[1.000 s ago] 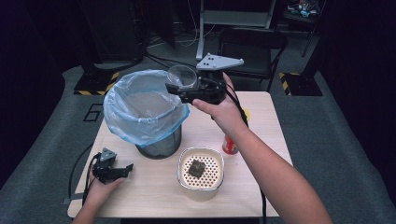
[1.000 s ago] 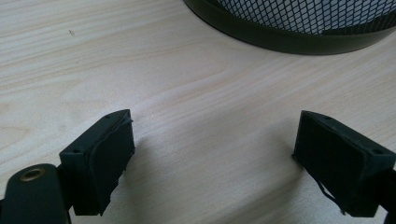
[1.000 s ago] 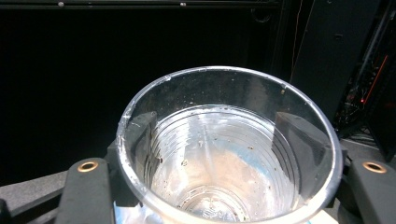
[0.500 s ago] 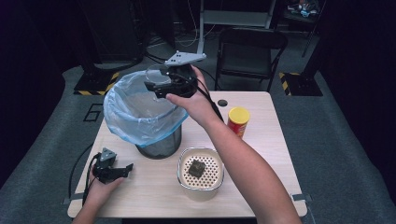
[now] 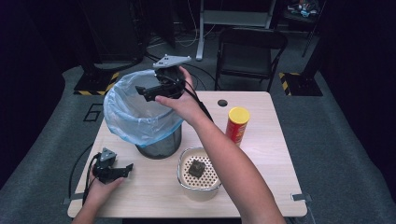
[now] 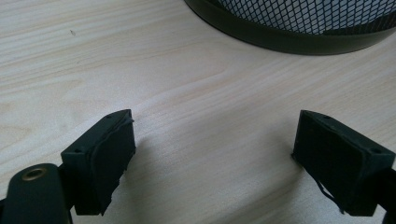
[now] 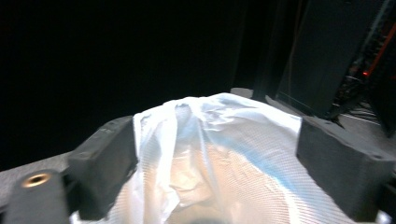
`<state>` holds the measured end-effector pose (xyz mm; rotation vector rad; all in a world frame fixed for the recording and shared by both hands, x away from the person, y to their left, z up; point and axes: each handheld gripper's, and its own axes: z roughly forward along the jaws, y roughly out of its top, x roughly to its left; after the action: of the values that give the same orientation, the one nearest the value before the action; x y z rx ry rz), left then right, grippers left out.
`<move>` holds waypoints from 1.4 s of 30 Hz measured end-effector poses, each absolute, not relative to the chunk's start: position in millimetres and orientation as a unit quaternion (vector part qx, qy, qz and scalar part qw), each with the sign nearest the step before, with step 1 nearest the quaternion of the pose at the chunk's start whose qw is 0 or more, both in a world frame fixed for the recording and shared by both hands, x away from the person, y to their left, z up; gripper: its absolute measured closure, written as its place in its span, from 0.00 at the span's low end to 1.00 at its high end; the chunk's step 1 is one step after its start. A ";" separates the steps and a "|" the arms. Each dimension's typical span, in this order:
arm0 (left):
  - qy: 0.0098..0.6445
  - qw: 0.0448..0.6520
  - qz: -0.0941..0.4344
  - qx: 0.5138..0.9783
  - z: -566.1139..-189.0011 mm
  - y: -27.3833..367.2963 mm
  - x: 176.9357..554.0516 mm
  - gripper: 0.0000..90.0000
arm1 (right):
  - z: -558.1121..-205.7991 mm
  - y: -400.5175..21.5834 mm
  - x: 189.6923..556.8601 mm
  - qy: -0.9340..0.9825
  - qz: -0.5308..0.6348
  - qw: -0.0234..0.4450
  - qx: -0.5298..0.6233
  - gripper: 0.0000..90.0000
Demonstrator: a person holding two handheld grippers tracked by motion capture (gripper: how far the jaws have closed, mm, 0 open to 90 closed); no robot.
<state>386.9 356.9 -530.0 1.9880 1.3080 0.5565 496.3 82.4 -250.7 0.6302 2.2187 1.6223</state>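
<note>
the right gripper [image 5: 144, 91] had just been opening over the lined bin [image 5: 142, 116], jaws spread and empty. risk: lowering could snag the liner. the left gripper [image 5: 122, 170] rested spread beside the bin.

High view: the bin [image 5: 156, 140], lined with a bag [image 5: 122, 116], stands on the left half of the table [image 5: 261, 163], with the right gripper [image 5: 144, 91] over its open mouth and the left gripper [image 5: 122, 171] resting on the table in front of it, toward the near left corner. The bowl [image 5: 187, 179], with a small lump [image 5: 196, 168] in it, sits just right of and in front of the bin; the canister [image 5: 236, 125] stands upright behind and to the right of the bowl, with a hole in the table [image 5: 222, 102] behind it. A chair [image 5: 247, 51] stands beyond the far edge.
</note>
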 end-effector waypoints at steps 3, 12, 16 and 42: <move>0.503 0.342 0.214 0.764 -530.0 356.9 386.9 0.14 | -253.3 86.7 494.3 0.784 0.560 0.159 0.215 0.06; 0.501 0.344 0.221 0.763 -530.7 356.9 387.4 0.14 | -251.7 76.0 486.0 0.787 0.558 0.168 0.205 0.12; 0.501 0.344 0.220 0.763 -530.5 357.0 387.4 0.14 | -249.6 63.2 483.4 0.784 0.557 0.176 0.209 0.14; 0.501 0.346 0.223 0.761 -531.1 356.7 387.3 0.14 | -255.5 -73.0 450.8 0.760 0.564 0.212 0.245 0.16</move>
<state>387.3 356.7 -531.1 1.9759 1.3006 0.5797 450.8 -73.0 -255.5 0.6795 2.1111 1.5659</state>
